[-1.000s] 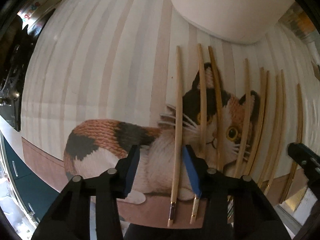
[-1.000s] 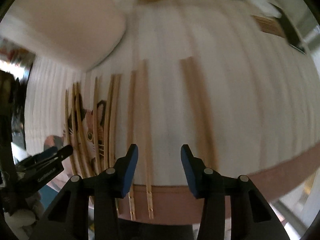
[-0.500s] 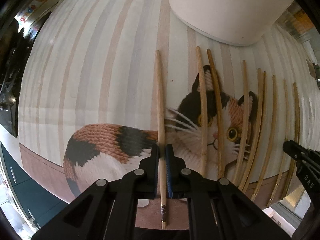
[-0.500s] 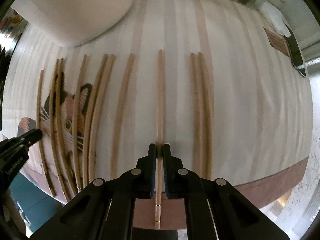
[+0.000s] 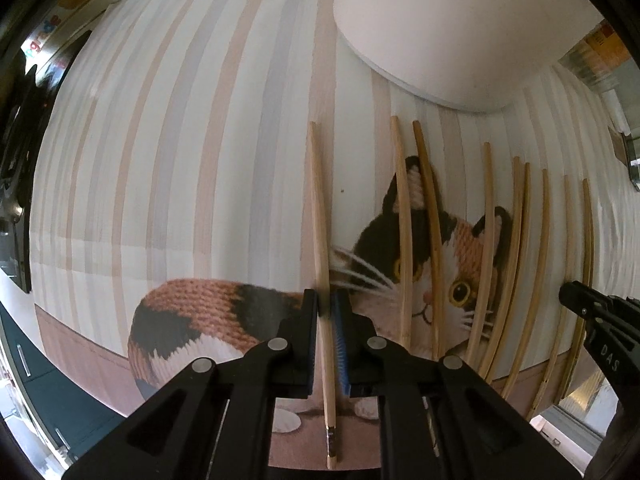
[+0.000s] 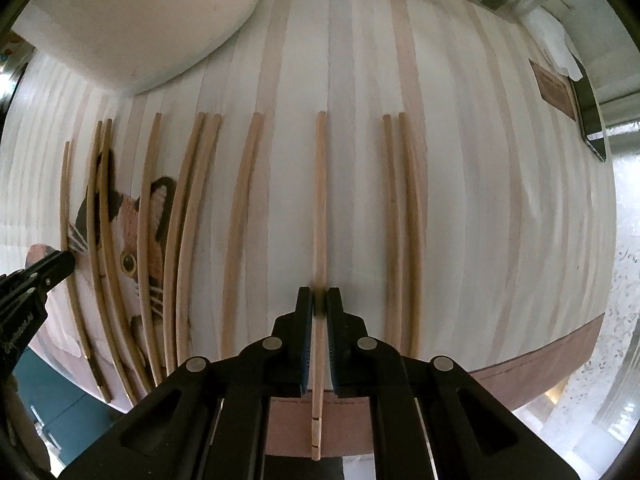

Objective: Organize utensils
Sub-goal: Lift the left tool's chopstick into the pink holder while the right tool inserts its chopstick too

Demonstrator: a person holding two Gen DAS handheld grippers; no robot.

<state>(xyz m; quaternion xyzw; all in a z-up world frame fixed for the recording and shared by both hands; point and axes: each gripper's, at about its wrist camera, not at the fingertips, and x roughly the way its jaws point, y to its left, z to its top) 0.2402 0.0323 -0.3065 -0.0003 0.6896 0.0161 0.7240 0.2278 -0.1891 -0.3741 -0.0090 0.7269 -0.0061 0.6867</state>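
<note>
My left claw point(image 5: 327, 307) pinches one pale wooden chopstick point(image 5: 320, 216) over the striped cat-print mat point(image 5: 180, 160); my right claw point(image 6: 319, 300) clamps another light wooden chopstick point(image 6: 320, 200).

Open striped mat point(image 5: 180, 160) left of the chopstick row point(image 5: 492, 264); wide bare strip at far right. White bowl point(image 5: 460, 28) blocking behind the tips; chopsticks crowded over the cat print.

both wrist cameras look straight down, close over the striped cat-print cloth point(image 5: 200, 152); both share the row of bamboo chopsticks point(image 6: 240, 220).
</note>
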